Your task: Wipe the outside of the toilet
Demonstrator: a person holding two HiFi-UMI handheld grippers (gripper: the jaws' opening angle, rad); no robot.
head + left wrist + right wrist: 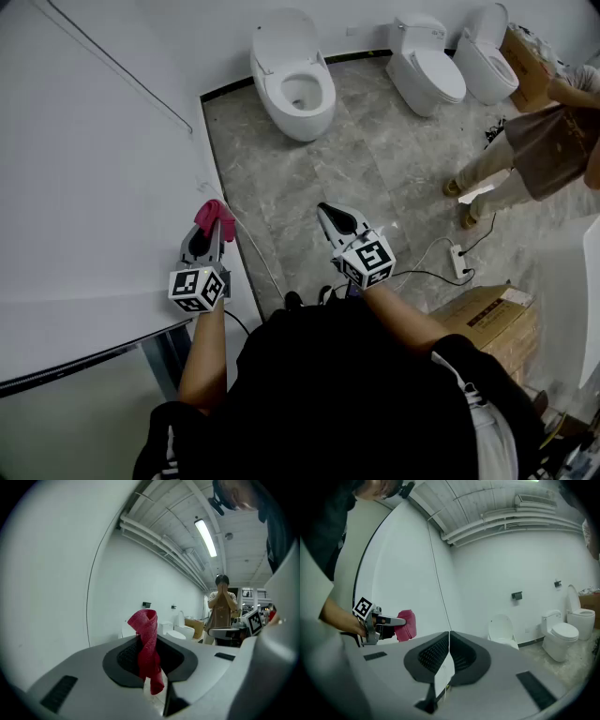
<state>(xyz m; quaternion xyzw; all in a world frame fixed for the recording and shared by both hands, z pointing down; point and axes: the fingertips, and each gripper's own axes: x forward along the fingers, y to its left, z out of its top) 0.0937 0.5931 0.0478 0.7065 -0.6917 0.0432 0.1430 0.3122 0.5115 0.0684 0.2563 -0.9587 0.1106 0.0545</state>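
A white toilet (292, 84) with its lid up stands against the far wall, well ahead of both grippers; in the right gripper view this toilet (501, 630) is small and distant. My left gripper (214, 230) is shut on a red cloth (214, 214) and hangs close to the white wall on the left. The left gripper view has the red cloth (147, 648) twisted upright between the jaws. My right gripper (325, 208) is over the grey tiles with its jaws pressed together and nothing between them (449, 634). Its view also catches the left gripper (384, 620) holding the cloth (405, 624).
Two more toilets (427, 66) (487, 61) line the far wall to the right. A person (534, 141) stands at the right by a cardboard box (525, 61). A power strip (459, 262) with cables and another box (492, 319) lie on the floor at my right.
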